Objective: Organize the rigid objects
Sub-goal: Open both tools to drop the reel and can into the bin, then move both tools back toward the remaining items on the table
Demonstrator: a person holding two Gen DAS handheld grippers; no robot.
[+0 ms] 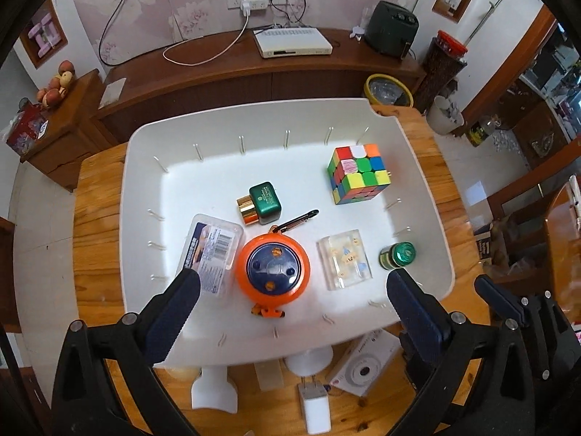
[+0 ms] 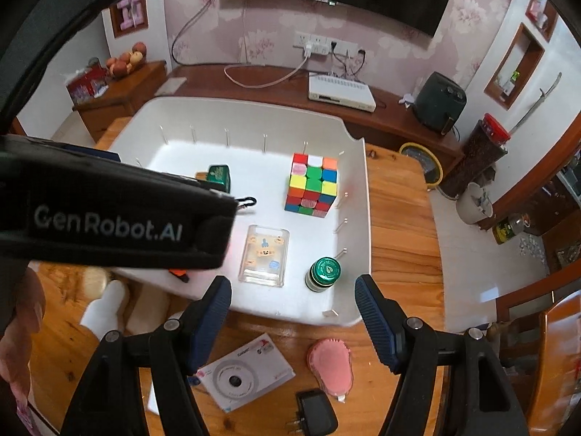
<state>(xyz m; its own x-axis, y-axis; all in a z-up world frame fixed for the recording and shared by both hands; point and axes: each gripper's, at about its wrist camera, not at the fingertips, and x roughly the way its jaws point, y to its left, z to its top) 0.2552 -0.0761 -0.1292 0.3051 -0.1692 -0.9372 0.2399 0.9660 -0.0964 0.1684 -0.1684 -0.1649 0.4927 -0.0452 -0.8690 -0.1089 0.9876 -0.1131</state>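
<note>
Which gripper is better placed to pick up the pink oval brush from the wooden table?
Right: the open right gripper hovers almost directly above the pink oval brush, outside the white tray.

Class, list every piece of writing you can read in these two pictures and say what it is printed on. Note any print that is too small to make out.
"GenRobot.AI": on the left gripper body, seen in the right wrist view.
Barcode label on the clear plastic box: too small to read.
Print on the camera box: too blurred to read.
Emblem on the green bottle: unreadable.

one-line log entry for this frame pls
left gripper: open, empty, above orange round case | right gripper: open, empty | white bin: six items | table: camera box, pink brush
</note>
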